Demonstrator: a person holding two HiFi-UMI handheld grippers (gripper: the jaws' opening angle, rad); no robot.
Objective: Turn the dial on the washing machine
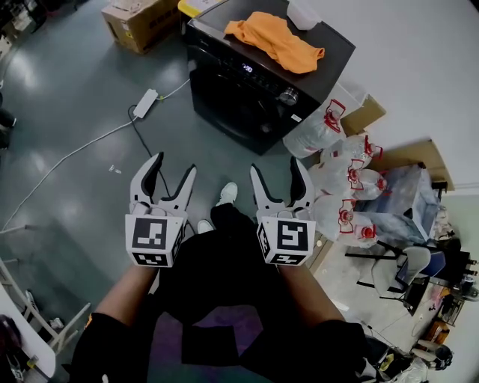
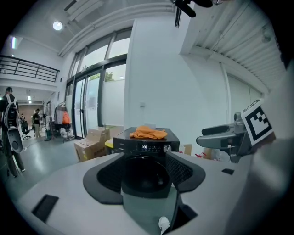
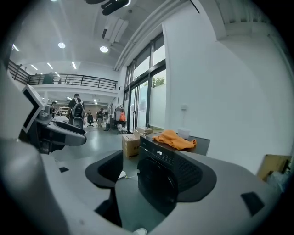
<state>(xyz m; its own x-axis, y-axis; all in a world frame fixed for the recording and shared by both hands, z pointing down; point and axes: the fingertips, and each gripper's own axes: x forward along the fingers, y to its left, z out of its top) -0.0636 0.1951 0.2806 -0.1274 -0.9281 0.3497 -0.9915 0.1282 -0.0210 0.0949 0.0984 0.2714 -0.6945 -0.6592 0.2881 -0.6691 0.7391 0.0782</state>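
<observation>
Both grippers are well short of the machine, held up side by side over the person's legs. Left gripper (image 1: 174, 166): jaws spread wide, gripping nothing. Right gripper (image 1: 278, 168): same, released and empty. In both gripper views the only thing framed between the jaws is the distant washing machine (image 1: 247, 105).

It's a black front loader against the white wall. The dial (image 1: 289, 96) is a silver knob at the right end of the control strip, untouched. In the right gripper view I can't make the dial out.

Around it:
- orange cloth (image 1: 277, 41) crumpled on the lid, white container (image 1: 303, 13) behind it
- clear water jugs with red handles (image 1: 348, 179) clustered at the machine's right side, the nearest one touching or just beside the dial-end corner
- cardboard box (image 1: 138, 22) off the left rear
- white power strip (image 1: 146, 102) and its cables on the grey floor, front-left of the door
- person's white shoes (image 1: 227, 193) between the grippers and the machine
</observation>
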